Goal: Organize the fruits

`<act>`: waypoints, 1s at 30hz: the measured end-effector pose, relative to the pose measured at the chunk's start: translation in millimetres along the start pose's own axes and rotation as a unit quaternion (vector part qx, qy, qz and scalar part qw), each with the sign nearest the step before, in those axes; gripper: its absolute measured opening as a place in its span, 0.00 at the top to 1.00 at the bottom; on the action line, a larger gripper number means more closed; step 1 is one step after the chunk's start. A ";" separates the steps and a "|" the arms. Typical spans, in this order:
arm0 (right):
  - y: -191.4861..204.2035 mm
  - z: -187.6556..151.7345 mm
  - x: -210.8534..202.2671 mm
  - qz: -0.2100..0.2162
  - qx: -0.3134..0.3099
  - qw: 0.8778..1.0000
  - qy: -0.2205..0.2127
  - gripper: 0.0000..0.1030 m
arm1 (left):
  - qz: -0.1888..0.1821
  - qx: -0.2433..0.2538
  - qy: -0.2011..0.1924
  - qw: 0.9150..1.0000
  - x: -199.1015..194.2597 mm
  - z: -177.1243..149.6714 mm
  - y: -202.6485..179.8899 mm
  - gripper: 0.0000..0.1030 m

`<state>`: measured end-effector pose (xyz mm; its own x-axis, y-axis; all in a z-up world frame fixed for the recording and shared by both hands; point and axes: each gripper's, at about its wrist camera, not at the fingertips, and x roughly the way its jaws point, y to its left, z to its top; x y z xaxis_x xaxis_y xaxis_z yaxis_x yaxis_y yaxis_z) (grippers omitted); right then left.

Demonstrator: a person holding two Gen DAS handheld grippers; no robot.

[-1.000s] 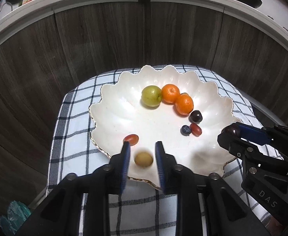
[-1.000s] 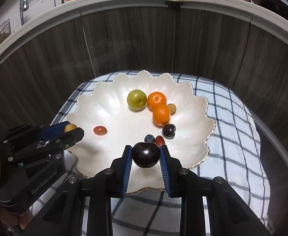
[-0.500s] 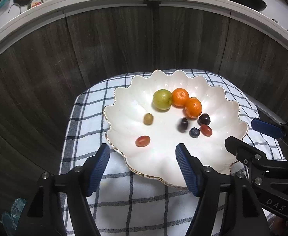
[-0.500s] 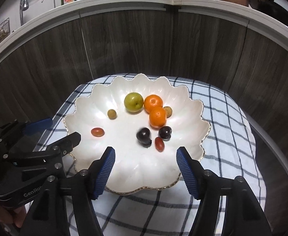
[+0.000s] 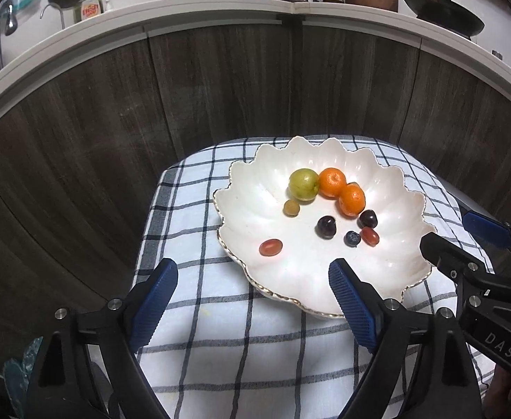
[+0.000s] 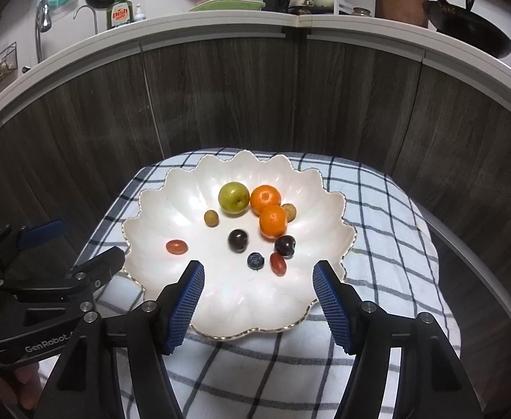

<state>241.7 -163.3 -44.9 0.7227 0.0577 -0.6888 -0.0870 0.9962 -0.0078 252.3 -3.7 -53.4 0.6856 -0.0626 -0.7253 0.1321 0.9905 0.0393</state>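
A white scalloped plate (image 5: 388, 262) (image 6: 157, 216) sits on a checked cloth. It holds a green fruit (image 5: 303, 184) (image 6: 234, 198), two oranges (image 5: 332, 182) (image 6: 273, 221), two dark plums (image 5: 326, 227) (image 6: 238, 240), a blueberry (image 5: 352, 238) (image 6: 256, 260), two red grape tomatoes (image 5: 270, 247) (image 6: 176, 246) and a small yellow-brown fruit (image 5: 291, 207) (image 6: 211, 217). My left gripper (image 5: 253, 291) is open and empty, in front of the plate's near left rim. My right gripper (image 6: 257, 295) is open and empty, over the plate's near rim. Each gripper shows in the other's view.
The checked cloth (image 5: 220, 342) (image 6: 377, 216) covers a small table. Dark wood panels (image 5: 220, 87) stand close behind and around it. A white counter above carries dish soap (image 6: 118, 14), dishes and a black wok (image 6: 472, 31).
Both grippers opened and let go of their fruit, the left the small yellow-brown fruit, the right a dark plum. Both fruits now lie on the plate. Both grippers pulled back and up.
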 end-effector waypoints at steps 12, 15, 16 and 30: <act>-3.9 -8.1 -29.8 -0.005 0.008 1.000 -0.018 0.36 | 0.006 -0.002 -0.011 1.000 -29.7 -11.4 -3.9 0.10; -5.9 -11.3 -37.4 -0.005 0.009 1.000 -0.022 0.36 | 0.006 -0.004 -0.013 1.000 -37.1 -15.6 -5.3 0.10; -6.6 -12.1 -39.0 -0.006 0.010 1.000 -0.023 0.36 | 0.007 -0.005 -0.014 1.000 -39.4 -16.6 -5.8 0.10; -11.8 -26.9 -70.7 -0.017 0.021 0.999 -0.044 0.35 | 0.029 -0.009 -0.037 0.999 -72.3 -32.4 -10.4 0.06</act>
<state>173.2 -180.9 -15.6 0.7823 0.0283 -0.6223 -0.0339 0.9994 0.0028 178.2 -5.6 -23.7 0.7421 -0.0137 -0.6701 0.0779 0.9948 0.0660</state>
